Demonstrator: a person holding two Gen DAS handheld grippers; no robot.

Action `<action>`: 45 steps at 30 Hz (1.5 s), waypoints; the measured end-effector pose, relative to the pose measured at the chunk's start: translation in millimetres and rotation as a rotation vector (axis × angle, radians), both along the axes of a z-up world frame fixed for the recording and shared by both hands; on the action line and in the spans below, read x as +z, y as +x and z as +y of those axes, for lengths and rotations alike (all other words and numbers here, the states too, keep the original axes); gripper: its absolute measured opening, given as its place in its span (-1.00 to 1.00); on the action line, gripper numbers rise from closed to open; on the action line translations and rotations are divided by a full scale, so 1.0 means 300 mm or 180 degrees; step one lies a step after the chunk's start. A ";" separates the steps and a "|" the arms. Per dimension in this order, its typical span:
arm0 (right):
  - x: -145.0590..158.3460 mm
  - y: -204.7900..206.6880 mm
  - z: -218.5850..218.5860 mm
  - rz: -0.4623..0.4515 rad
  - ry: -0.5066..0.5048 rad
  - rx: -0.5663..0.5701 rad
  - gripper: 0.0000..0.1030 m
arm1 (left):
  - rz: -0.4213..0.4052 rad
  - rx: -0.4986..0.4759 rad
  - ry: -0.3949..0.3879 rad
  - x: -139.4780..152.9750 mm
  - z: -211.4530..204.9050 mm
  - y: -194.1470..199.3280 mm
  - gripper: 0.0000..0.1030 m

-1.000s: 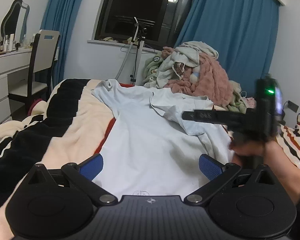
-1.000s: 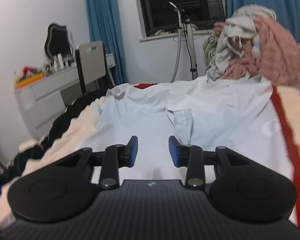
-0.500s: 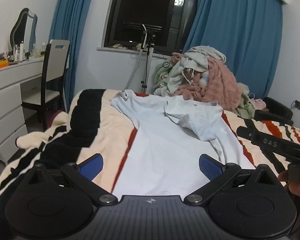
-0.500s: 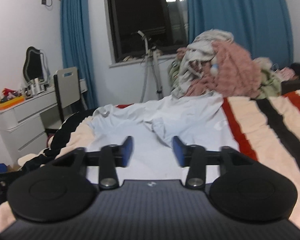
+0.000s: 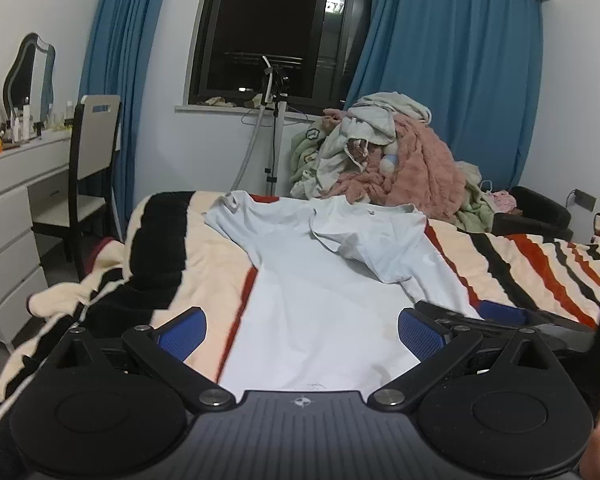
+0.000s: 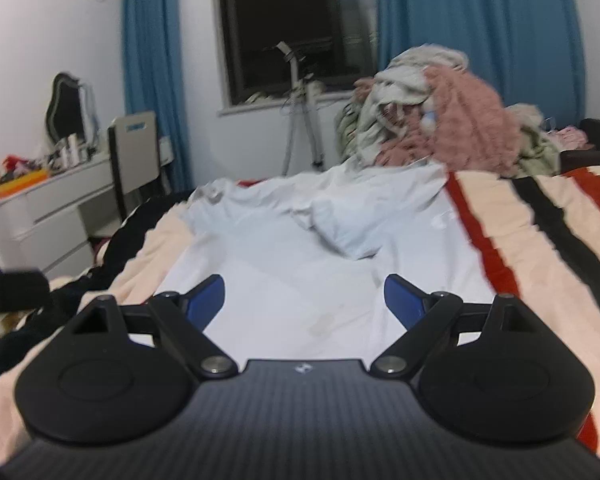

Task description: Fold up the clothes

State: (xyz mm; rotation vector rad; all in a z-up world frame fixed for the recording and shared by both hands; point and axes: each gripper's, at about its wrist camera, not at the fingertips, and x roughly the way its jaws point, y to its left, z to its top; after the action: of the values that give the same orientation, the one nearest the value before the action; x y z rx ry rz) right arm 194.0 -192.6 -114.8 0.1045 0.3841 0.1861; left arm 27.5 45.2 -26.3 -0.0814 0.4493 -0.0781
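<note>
A pale blue T-shirt lies spread on the striped bed, collar end far, one sleeve folded inward over the chest. It also shows in the right wrist view. My left gripper is open and empty, above the shirt's near hem. My right gripper is open and empty, also over the near part of the shirt. The right gripper's fingers show at the right edge of the left wrist view, beside the shirt's right side.
A striped blanket covers the bed. A heap of clothes with a pink fleece stands at the far end. A tripod stand, a chair and a white dresser are at the left.
Both grippers have drawn back toward the shirt's near hem. The right gripper's jaws have opened wider, from a narrow gap. The sleeve stays folded over the chest.
</note>
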 end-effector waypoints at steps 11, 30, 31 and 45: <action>-0.022 0.488 0.284 0.0382 -0.0128 0.0731 0.70 | 0.0149 0.0087 -0.0097 -0.081 0.126 0.089 0.99; -0.162 1.278 0.744 0.0854 -0.0258 0.0210 0.12 | 0.0524 0.0616 -0.0917 -0.278 0.361 0.296 0.99; -0.161 1.276 0.742 0.0836 -0.0266 0.0189 -0.24 | 0.0522 0.0635 -0.0916 -0.280 0.361 0.295 0.99; 0.230 1.036 0.271 -0.0344 0.0170 0.0047 -0.84 | 0.0289 0.0577 -0.1145 -0.229 0.355 0.220 0.99</action>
State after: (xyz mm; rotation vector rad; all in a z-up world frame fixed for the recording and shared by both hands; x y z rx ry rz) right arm 504.9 -111.4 -45.7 0.1437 0.2725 0.2159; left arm 93.4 151.8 -95.0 -0.4800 0.5130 0.0241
